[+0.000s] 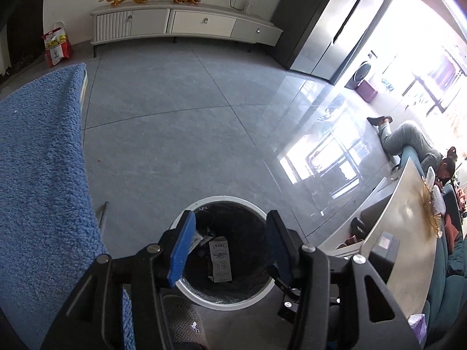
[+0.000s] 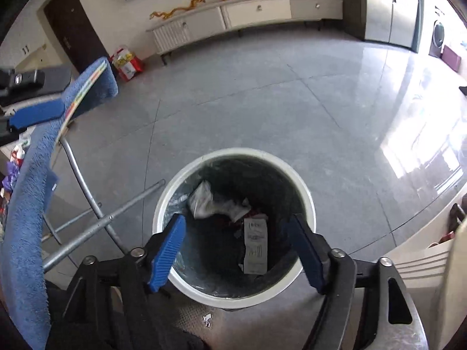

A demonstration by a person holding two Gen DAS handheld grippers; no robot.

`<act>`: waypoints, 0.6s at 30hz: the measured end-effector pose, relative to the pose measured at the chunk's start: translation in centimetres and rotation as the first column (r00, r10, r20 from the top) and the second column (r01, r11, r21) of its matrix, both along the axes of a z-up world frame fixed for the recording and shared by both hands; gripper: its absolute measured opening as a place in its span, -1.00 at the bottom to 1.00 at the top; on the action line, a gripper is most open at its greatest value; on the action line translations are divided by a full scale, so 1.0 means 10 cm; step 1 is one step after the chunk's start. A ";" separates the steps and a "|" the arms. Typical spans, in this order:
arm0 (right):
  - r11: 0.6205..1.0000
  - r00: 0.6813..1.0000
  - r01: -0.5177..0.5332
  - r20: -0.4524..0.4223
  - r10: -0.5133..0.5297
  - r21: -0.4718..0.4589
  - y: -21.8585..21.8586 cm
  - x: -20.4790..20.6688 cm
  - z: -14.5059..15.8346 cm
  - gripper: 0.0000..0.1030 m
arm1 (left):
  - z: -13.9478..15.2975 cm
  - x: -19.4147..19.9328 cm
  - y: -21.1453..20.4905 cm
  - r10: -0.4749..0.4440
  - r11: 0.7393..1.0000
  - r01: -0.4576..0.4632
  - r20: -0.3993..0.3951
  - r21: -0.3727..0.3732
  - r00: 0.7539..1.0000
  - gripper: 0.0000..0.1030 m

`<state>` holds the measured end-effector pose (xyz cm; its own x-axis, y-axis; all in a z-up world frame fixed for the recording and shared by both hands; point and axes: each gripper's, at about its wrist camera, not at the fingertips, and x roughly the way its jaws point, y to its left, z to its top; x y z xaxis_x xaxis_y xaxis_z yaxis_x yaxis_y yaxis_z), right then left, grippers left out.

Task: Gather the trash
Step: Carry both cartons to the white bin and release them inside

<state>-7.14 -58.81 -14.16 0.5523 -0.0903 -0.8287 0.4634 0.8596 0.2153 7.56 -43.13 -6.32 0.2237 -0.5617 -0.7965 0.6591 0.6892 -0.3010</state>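
Both your grippers hang over the open bin, nothing between their pads.

On your left, the blue towel drapes beside the left gripper, whose jaws stand apart and empty. Directly below and just ahead sits the trash bin, with crumpled paper and a printed slip already inside, its long axis running away from you. Your right gripper gapes wider, looking centred over the rim.
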 end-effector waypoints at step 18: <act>0.968 0.884 0.052 0.463 0.071 -0.247 0.75 -0.47 2.21 1.00 | 1.37 -0.45 1.32 0.156 0.976 -0.096 0.316 -0.197 0.936 0.28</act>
